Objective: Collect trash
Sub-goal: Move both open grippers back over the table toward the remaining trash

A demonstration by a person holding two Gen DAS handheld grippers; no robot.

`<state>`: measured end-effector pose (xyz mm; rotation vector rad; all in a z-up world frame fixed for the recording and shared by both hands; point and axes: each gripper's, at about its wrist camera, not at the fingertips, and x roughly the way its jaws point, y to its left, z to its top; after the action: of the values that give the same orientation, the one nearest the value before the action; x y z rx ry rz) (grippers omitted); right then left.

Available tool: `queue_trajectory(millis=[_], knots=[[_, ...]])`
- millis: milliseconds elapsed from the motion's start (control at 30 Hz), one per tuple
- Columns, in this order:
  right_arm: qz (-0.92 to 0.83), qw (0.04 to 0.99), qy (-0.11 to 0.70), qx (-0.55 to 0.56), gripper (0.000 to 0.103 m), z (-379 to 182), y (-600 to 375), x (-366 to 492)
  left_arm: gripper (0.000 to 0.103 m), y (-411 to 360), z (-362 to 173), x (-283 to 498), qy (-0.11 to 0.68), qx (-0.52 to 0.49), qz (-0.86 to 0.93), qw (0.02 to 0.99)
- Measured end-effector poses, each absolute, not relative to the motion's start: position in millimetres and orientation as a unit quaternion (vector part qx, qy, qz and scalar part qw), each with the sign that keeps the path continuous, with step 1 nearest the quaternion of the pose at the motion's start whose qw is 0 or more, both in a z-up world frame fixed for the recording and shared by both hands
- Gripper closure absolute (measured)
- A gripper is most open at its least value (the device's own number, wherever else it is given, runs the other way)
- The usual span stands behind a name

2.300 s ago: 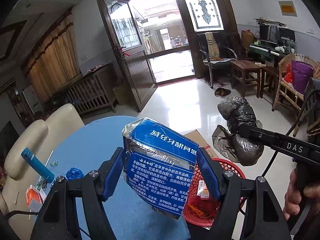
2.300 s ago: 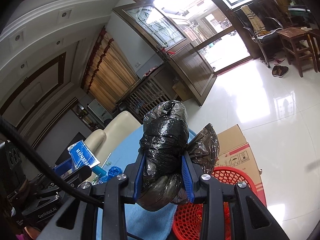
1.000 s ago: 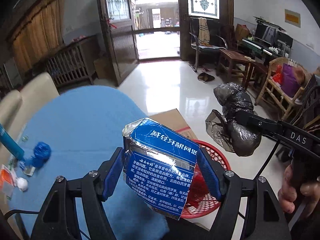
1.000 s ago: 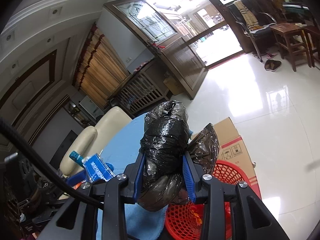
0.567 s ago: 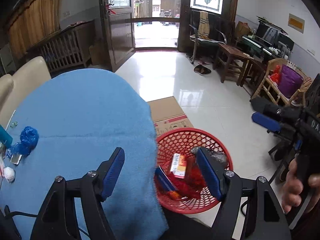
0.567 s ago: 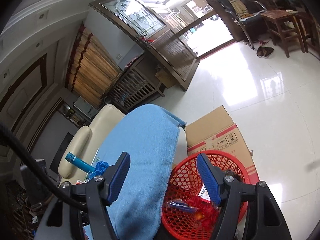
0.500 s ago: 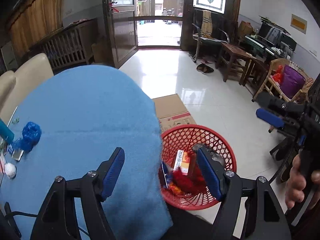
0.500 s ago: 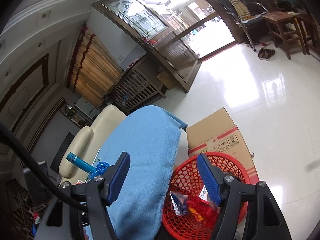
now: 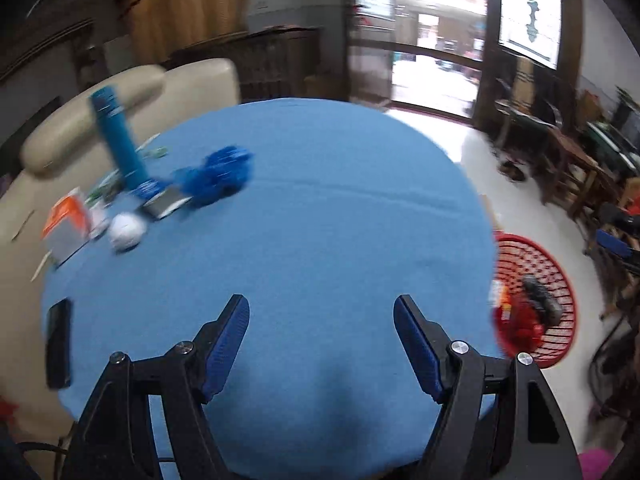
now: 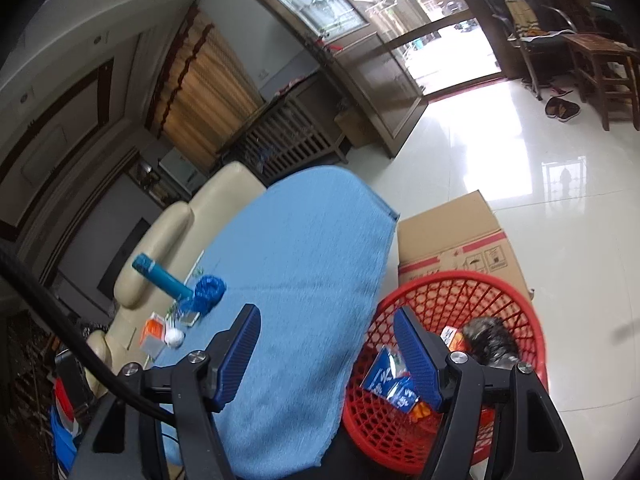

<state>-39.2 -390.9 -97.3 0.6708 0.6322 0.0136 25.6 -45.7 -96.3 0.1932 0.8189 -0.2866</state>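
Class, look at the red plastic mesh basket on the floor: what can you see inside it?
Inside the red plastic mesh basket lie a crumpled black plastic bag, a blue printed carton and a small white-and-orange box. The right tool's finger and the top litter cover whatever lies beneath.

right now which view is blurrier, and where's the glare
Left wrist view: heavy motion blur, the tube, blue wad and basket all smeared; only the open left gripper is sharp. Right wrist view: mostly crisp, slight smear on the cloth; bright glare on the glossy floor by the doorway; fisheye bends the walls.
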Motion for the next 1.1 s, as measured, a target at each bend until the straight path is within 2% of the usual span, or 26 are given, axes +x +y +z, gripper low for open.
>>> queue_trajectory(millis=[233,633,1100], knots=[[0.047,0.895,0.334,0.291,0.030,-101,-342,-16,0.028,25,-92,15,0.388,0.080,-0.049,0.917],[0.101,0.898,0.357,0.237,0.030,-94,-270,-4,0.027,62,-95,-6,0.365,0.064,-0.014,0.929],[0.141,0.877,0.396,0.232,0.030,-100,-227,25,0.027,104,-102,1,0.369,0.038,0.013,0.929]])
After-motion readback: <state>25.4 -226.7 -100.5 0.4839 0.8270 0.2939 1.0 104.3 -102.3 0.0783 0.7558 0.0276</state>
